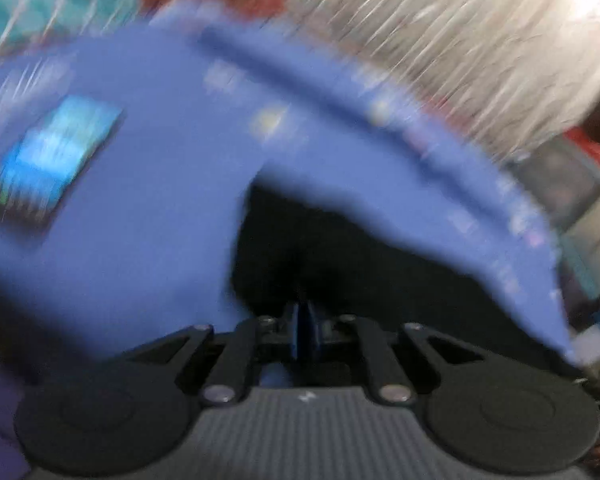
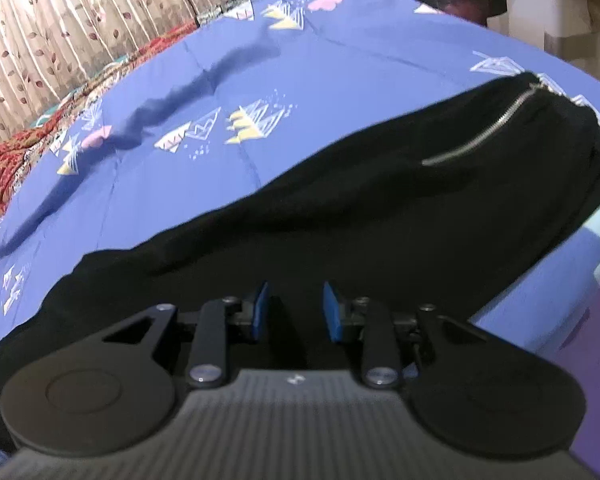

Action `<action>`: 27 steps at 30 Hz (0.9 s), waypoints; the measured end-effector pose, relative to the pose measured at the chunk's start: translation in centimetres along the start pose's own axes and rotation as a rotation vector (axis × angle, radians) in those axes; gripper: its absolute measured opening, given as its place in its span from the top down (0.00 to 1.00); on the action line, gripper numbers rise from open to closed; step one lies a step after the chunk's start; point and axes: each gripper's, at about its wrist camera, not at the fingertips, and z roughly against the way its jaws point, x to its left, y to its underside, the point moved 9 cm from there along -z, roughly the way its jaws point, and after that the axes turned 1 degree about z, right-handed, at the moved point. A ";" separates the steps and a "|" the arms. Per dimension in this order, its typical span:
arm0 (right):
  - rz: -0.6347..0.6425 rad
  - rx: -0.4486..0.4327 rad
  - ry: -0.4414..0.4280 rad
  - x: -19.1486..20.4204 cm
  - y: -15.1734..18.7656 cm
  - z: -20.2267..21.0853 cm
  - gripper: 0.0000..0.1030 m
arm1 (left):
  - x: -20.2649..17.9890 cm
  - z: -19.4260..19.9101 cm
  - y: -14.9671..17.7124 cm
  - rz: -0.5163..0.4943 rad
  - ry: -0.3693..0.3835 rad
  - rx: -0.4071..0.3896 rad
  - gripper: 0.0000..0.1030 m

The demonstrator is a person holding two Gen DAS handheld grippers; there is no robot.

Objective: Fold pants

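The black pants (image 2: pixel 340 208) lie stretched across the blue patterned bed sheet (image 2: pixel 228 76), with a silver zipper (image 2: pixel 480 136) near their right end. My right gripper (image 2: pixel 296 308) hovers low over the pants' near edge. It is open, its blue pads (image 2: pixel 260 312) apart with only the cloth behind the gap. The left wrist view is motion-blurred. There my left gripper (image 1: pixel 304 320) has its blue pads almost together, and the tips sink into a bunched part of the black pants (image 1: pixel 360 256), so it appears shut on the cloth.
A leaf-print curtain (image 2: pixel 60 12) hangs behind the bed, with a red patterned blanket (image 2: pixel 4 168) along the far left edge. A white bin (image 2: pixel 552 12) stands at the top right. A cyan rectangular object (image 1: pixel 56 156) lies on the sheet (image 1: pixel 148 208) in the left wrist view.
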 end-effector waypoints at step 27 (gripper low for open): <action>-0.444 -0.293 -0.024 -17.7 -2.7 7.0 0.45 | -11.2 -5.6 -1.6 -0.053 -0.012 0.102 0.74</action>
